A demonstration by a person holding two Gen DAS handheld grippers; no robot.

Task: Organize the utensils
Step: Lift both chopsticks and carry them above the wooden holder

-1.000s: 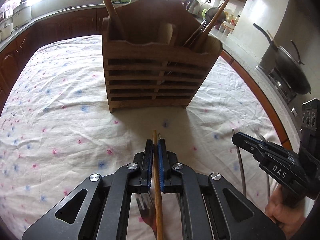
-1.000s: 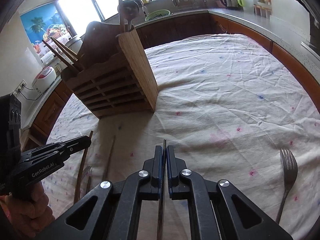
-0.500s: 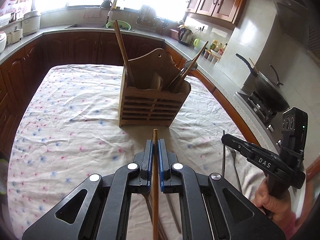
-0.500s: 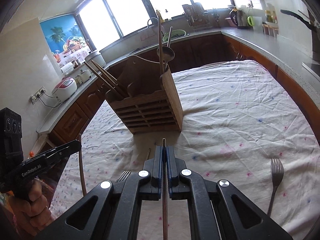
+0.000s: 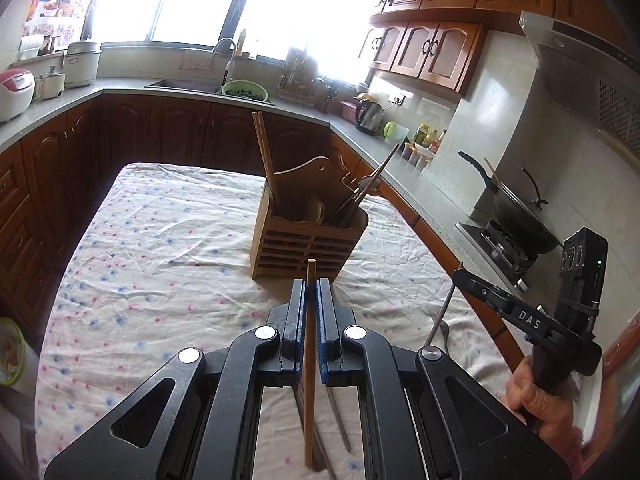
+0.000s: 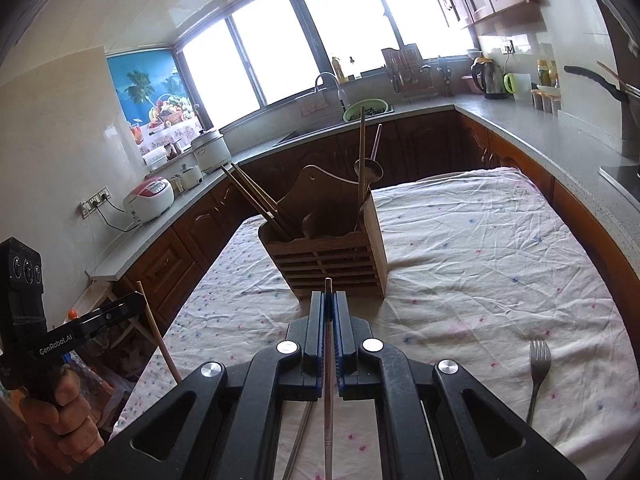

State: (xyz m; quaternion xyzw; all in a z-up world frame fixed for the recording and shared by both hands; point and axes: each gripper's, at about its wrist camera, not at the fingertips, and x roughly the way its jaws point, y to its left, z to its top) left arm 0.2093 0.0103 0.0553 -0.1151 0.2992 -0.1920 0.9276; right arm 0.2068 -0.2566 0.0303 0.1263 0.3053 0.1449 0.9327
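Your left gripper [image 5: 310,292] is clamped nearly shut on a wooden chopstick [image 5: 309,344]; the blue pads press both sides of it, and its tip pokes just past the fingertips toward 12 o'clock. Your right gripper [image 6: 329,304] is pinched tight on a thin metal utensil handle [image 6: 328,368], which runs back along the gap between the fingers; what kind of utensil it is cannot be told from here.

The wooden utensil holder [image 5: 306,236] stands upright on the flowered tablecloth [image 5: 160,248], at 12 o'clock from both grippers and well apart from them. Chopsticks [image 5: 266,160] lean out of its left compartment in the left wrist view, and more sticks [image 5: 374,184] with a ladle lean out of the right one. A fork [image 6: 538,372] lies flat on the cloth at 4 o'clock in the right wrist view. Other utensils lie on the cloth under both grippers, partly hidden by the fingers.

Against the frames one second back, both of your grippers have risen and pulled away: the holder filled the upper view then and now looks much smaller and lower. The window, cabinets and counter have come into sight. Each grip has not changed, and the fork has stayed where it was.
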